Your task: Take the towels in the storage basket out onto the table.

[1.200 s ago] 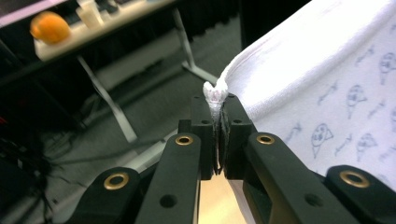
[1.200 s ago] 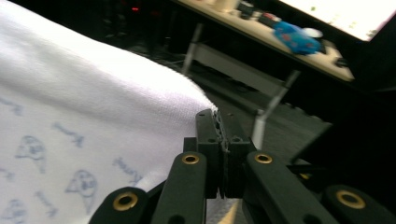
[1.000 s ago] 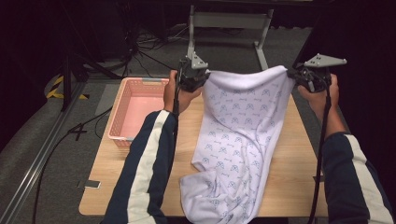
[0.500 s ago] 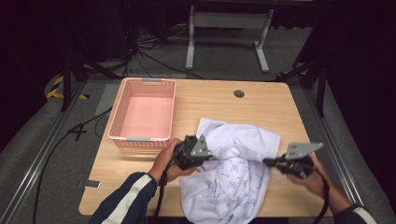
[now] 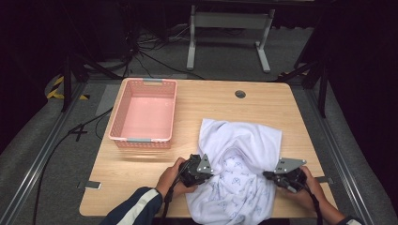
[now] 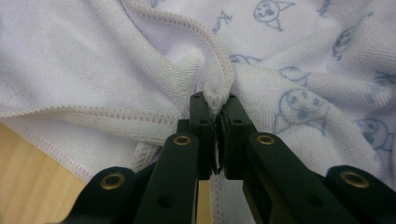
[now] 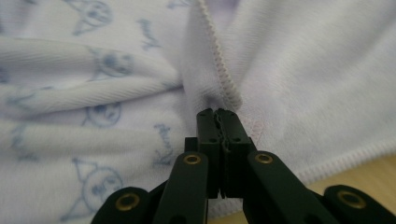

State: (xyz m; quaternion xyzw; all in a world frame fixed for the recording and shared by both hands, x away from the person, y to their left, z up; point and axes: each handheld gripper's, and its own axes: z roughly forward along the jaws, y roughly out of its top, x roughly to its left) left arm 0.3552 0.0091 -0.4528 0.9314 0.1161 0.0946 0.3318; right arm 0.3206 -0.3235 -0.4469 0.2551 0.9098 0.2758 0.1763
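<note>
- Left gripper [image 6: 215, 105]: its fingers [image 6: 201, 121] are closed tight on a bunched fold of the hemmed edge of the white printed towel [image 5: 239, 173]. Only a small nub of cloth sits at the very tips, so a sideways pull could likely slip the hem out.
- Right gripper [image 7: 223, 116]: its fingers [image 7: 208, 128] are likewise pressed together, pinching the towel just below a stitched hem. The bite looks shallow, and uneven tension between the two hands could free this corner first.
- Towel: it lies on the near right part of the worktop [image 5: 206, 103], folded over on itself, with a rumpled hollow between the two grippers and its near edge hanging over the worktop's front. If the fold is released now, the crease probably sets crooked, since the upper layer is puckered rather than flat.
- Overhang: the part past the front edge could drag the whole cloth toward the person once both grips let go.
- Left hand [image 5: 171, 176] and right hand [image 5: 307, 185]: both rest low beside the cloth; a gripper cable could snag a loose layer on lifting away.
- Pink basket [image 5: 145, 112]: it stands well apart on the left of the worktop, empty; a wide sweep of the towel could nudge it.
</note>
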